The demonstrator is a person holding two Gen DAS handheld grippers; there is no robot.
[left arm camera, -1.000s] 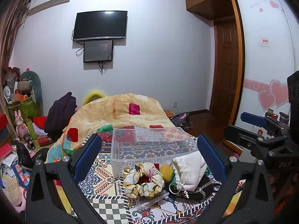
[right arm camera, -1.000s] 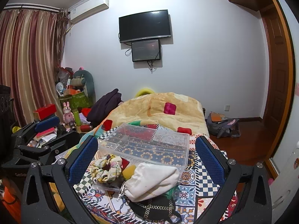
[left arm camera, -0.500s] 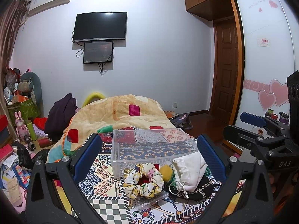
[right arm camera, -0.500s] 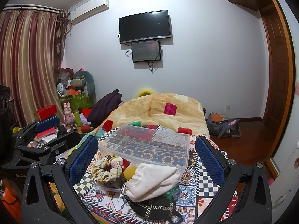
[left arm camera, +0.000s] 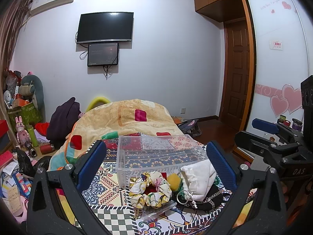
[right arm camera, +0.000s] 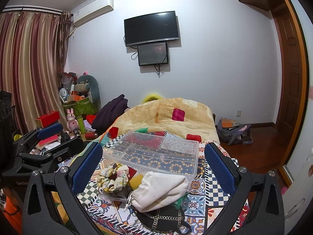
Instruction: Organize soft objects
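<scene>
While both grippers hover with jaws spread wide and nothing between them, the patchwork-patterned cloth (right arm camera: 213,186) carries everything: the clear rectangular plastic bin (right arm camera: 156,152) farthest back, then the white drawstring cloth pouch (right arm camera: 160,190) just before it, lying over a black chain-trimmed bag (right arm camera: 162,219). Beside the pouch sits the floral fabric scrunchie (left arm camera: 149,190) on a flat clear lid (left arm camera: 158,211). The left gripper (left arm camera: 156,164) and right gripper (right arm camera: 154,166) frame the pile.

Wall-mounted television (left arm camera: 105,28) — striped curtains (right arm camera: 29,68) alongside
</scene>
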